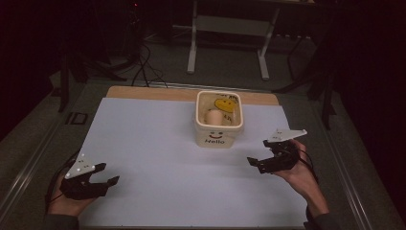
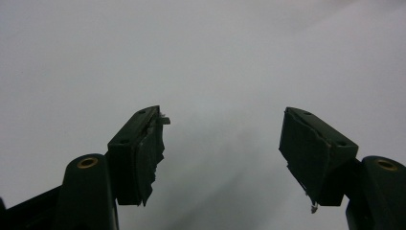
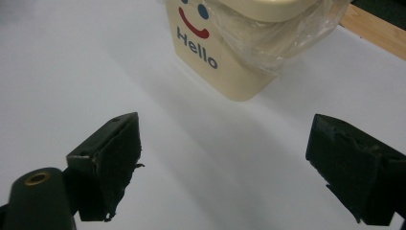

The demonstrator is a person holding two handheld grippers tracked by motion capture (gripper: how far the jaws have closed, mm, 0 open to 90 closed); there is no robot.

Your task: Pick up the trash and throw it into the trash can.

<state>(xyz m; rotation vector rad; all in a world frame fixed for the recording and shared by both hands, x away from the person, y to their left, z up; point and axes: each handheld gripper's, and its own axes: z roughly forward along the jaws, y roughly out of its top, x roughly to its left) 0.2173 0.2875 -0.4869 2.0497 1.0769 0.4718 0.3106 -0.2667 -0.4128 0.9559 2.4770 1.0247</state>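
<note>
A cream bin (image 1: 218, 135) with a smiley face and the word "Hello" stands at the back middle of the white sheet (image 1: 158, 143). It has a clear plastic liner, and a yellow item (image 1: 225, 104) and a tan rounded item (image 1: 214, 116) lie inside. My left gripper (image 1: 108, 174) rests at the front left, open and holding nothing. My right gripper (image 1: 257, 152) hovers to the right of the bin and a little nearer, also open. In the right gripper view the bin (image 3: 225, 67) stands just beyond the open right gripper (image 3: 225, 139). The left gripper (image 2: 222, 129) faces bare white sheet.
A wooden board edge (image 1: 158, 92) borders the sheet at the back. Behind the table are white desk legs (image 1: 192, 48) and cables (image 1: 143, 67) on a dark floor. A crumpled liner (image 3: 292, 33) hangs over the bin's rim.
</note>
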